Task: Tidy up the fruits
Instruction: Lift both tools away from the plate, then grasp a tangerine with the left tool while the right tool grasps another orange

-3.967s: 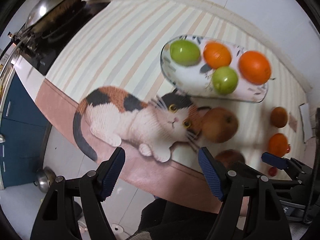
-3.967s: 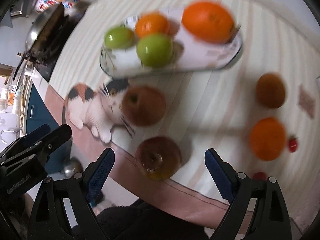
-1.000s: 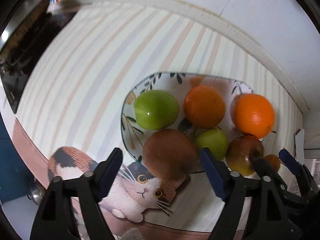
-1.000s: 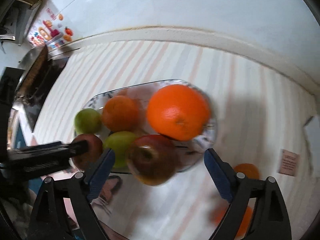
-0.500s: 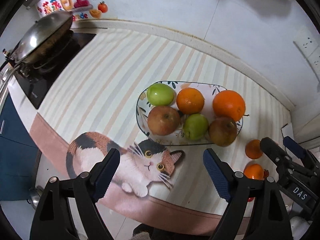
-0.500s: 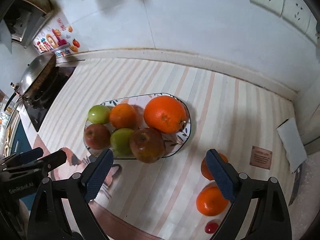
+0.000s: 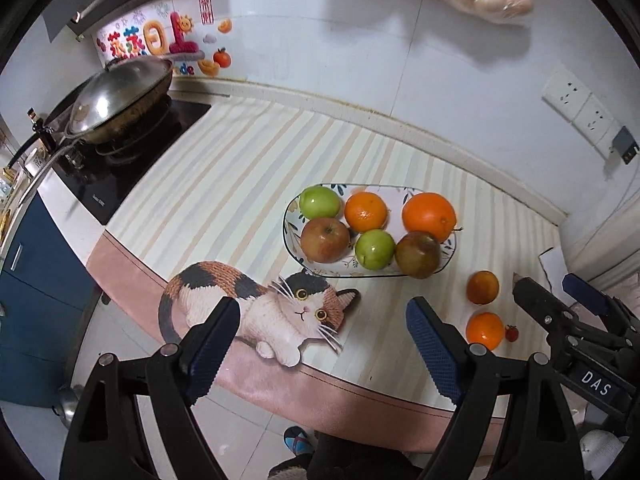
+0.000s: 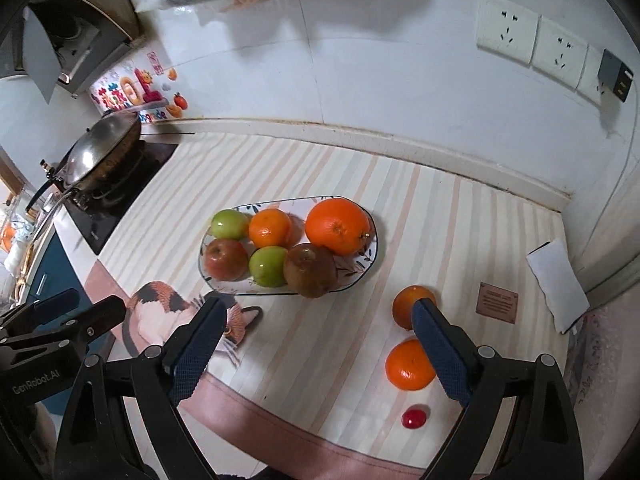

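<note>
Between picks, by the look of it: both tools hang high over the counter with nothing in them. The left gripper (image 7: pixel 320 344) stands spread wide and empty, and the right gripper (image 8: pixel 316 344) is likewise spread and empty. The oval plate (image 8: pixel 368 216) sits mid-counter, nearer the back edge, loaded with six fruits: one large orange (image 8: pixel 338 226), a red apple (image 8: pixel 225 259), a brownish apple (image 8: pixel 310 270) at the plate's front right rim, a smaller orange (image 8: pixel 270 227), and two green apples (image 8: pixel 269 266). Still off the plate, toward the counter's right front corner: two tangerines (image 8: pixel 408 365), one behind the other, and a small red fruit (image 8: pixel 414 418) close to the front edge, possibly a cherry tomato. Next move likely calls for the right gripper to drop over the nearer tangerine. The counter is covered by a striped mat (image 7: pixel 248 168) with a calico cat print (image 7: pixel 256 308) at the front edge. A wok (image 7: pixel 116 100) sits on the hob at the left end; sockets (image 8: pixel 532 44) on the white wall; a folded white cloth (image 8: pixel 558 284) lies at the right edge.
</note>
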{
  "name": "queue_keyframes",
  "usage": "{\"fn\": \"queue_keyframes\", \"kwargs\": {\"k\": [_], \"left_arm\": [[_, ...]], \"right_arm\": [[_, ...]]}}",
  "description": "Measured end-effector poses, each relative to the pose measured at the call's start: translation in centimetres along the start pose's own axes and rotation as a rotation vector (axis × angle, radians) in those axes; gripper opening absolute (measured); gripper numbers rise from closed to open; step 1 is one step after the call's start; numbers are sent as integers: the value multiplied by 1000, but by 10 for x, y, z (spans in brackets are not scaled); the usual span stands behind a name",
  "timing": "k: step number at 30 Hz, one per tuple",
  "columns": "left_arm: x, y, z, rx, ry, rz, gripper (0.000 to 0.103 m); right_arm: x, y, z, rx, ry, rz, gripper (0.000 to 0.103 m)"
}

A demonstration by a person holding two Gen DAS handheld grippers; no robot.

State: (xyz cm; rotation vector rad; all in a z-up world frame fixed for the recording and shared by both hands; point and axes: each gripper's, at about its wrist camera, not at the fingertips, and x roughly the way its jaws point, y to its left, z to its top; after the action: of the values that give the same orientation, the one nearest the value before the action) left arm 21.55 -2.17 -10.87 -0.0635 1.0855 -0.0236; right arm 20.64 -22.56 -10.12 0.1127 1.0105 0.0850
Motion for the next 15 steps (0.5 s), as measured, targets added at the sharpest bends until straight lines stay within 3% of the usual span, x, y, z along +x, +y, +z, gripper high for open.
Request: {"fn": "queue_keyframes", "kwargs": {"k": [10,15], "left_arm": [[-28,-8,-9,14,-50,-5,85],[-18,-19,-9,35,-25,2,85]], "right_arm": [[-41,5,-9,2,-49,28,96],[-29,-21,-14,84,11,75,96]]}}
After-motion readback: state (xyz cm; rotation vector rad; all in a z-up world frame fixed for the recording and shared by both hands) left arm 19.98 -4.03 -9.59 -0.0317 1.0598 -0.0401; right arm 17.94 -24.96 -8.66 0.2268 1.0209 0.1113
